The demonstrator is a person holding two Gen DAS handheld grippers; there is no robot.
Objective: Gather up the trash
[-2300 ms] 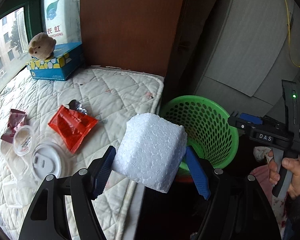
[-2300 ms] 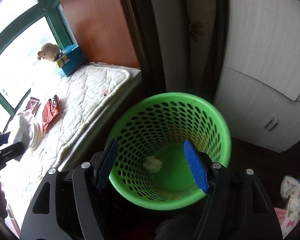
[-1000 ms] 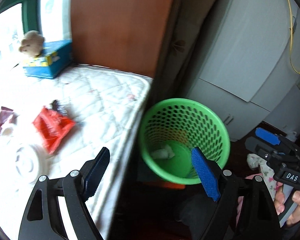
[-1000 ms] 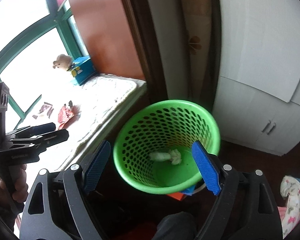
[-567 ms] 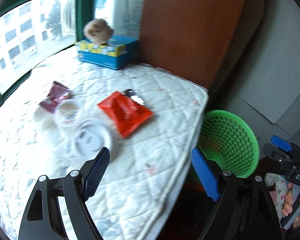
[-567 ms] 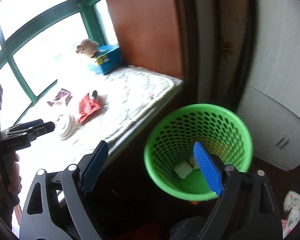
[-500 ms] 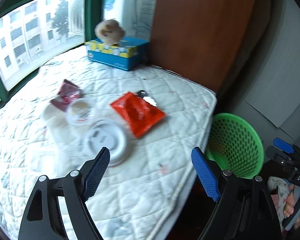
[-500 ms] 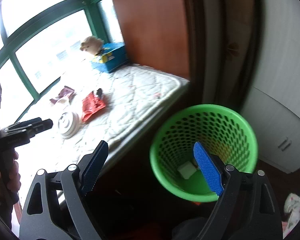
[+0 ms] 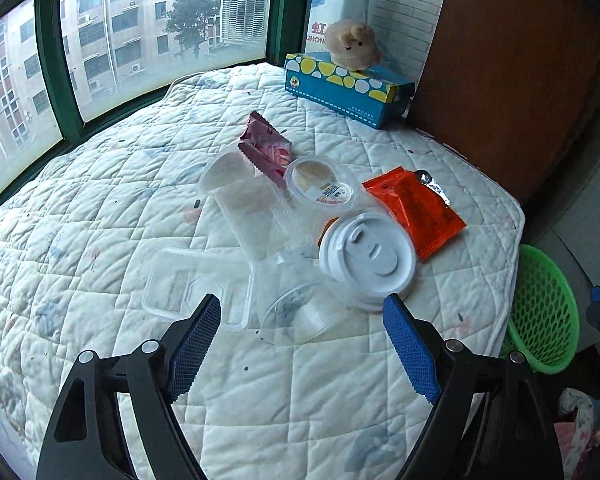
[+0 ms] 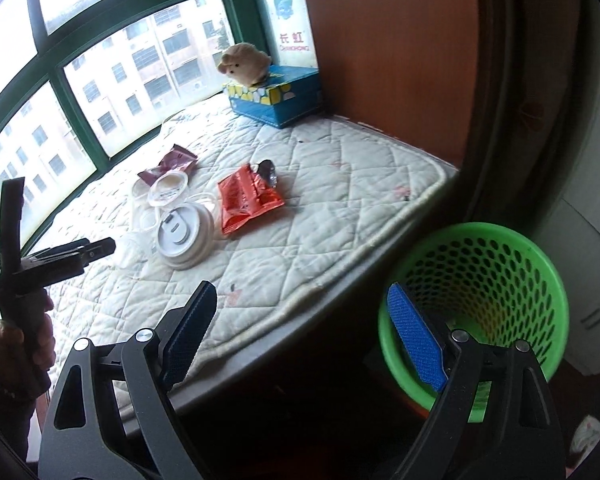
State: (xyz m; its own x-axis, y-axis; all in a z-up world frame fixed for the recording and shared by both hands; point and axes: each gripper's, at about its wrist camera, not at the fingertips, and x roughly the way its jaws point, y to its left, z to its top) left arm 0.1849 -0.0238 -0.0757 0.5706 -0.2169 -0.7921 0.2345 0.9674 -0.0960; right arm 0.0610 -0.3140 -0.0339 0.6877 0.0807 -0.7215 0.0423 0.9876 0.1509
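Observation:
Trash lies on the white quilted mattress: a white cup lid, an orange-red packet, a dark red wrapper, a small sealed tub, a clear cup on its side and clear plastic trays. My left gripper is open and empty, just above the clear cup. The green mesh basket stands on the floor beside the mattress. My right gripper is open and empty over the mattress edge, left of the basket. The lid and packet also show in the right wrist view.
A blue tissue box with a small plush toy on it sits at the far corner by the window. A brown wooden panel and white cabinets stand to the right. The left gripper's handle shows at the left.
The left gripper let the white foam block go into the basket, then swung back left over the mattress trash. The right gripper turned left from the basket toward the mattress.

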